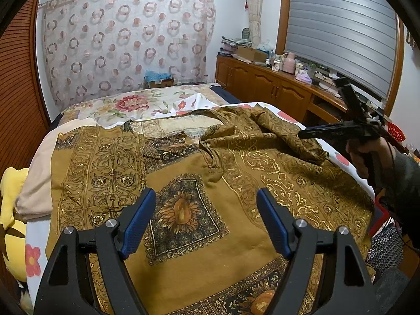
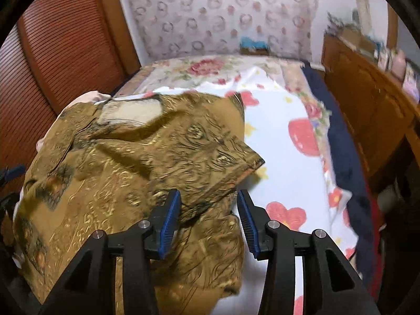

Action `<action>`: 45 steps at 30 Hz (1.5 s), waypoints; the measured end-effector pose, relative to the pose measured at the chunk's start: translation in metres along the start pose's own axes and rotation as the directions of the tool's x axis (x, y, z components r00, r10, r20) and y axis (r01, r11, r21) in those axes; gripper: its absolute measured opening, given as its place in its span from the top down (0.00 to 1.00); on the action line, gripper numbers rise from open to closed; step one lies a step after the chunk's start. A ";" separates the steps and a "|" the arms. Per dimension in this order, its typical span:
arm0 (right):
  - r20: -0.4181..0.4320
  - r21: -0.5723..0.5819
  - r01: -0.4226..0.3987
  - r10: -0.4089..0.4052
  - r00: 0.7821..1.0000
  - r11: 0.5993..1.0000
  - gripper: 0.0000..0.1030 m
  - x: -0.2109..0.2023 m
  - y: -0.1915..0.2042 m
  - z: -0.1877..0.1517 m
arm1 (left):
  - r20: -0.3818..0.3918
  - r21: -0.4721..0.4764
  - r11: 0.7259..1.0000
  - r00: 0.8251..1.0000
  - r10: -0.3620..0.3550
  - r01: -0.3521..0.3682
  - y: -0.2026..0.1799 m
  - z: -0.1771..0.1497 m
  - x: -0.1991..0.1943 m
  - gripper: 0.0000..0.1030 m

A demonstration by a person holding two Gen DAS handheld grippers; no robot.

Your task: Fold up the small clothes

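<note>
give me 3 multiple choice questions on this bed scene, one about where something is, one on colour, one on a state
1. Where does the yellow plush toy lie?
A. at the bed's left edge
B. on the wooden cabinet
C. on top of the garment

2. What is the main colour of the patterned garment?
A. navy blue
B. golden brown
C. pink

3. How do the jaws of the left gripper stand?
A. shut on the garment
B. shut on nothing
C. open above the garment

Answers:
1 A, the toy shows at the left edge beside folded beige cloth.
2 B, golden-brown fabric with dark ornament and a sunflower panel.
3 C, the blue pads stand wide apart with the cloth lying flat behind them.
</note>
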State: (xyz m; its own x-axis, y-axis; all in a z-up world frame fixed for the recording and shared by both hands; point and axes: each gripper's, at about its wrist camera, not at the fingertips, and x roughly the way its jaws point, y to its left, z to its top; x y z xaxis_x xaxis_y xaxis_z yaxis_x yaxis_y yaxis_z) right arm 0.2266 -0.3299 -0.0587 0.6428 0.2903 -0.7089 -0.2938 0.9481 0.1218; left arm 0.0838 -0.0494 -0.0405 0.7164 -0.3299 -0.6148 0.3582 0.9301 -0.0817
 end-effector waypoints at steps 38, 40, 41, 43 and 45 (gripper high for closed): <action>0.011 -0.035 0.020 -0.019 1.000 0.999 0.95 0.053 0.026 0.049 | -0.017 -0.035 0.999 1.000 0.016 -0.017 0.016 -0.013 -0.001 0.23; 0.031 -0.079 0.003 -0.001 1.000 0.997 0.97 0.048 0.037 0.048 | -0.017 -0.036 0.999 1.000 0.016 -0.016 0.016 -0.012 -0.001 0.23; 0.043 -0.092 -0.021 0.025 0.999 0.996 0.97 0.045 0.042 0.048 | -0.017 -0.036 0.999 1.000 0.017 -0.018 0.016 -0.013 -0.001 0.23; 0.070 -0.113 -0.031 0.039 0.997 0.993 0.97 0.036 0.054 0.049 | -0.017 -0.039 0.999 1.000 0.017 -0.018 0.017 -0.012 -0.001 0.23; 0.104 -0.124 -0.062 0.075 0.992 0.990 0.97 0.027 0.064 0.051 | -0.018 -0.037 0.999 1.000 0.017 -0.017 0.017 -0.012 -0.001 0.23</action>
State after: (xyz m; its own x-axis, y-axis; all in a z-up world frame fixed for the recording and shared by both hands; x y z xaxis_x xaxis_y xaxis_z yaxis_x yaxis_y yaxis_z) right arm 0.2609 -0.2546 -0.0347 0.6889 0.3724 -0.6218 -0.4183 0.9049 0.0785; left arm 0.0821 -0.0314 -0.0509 0.7114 -0.3115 -0.6300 0.3235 0.9409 -0.0999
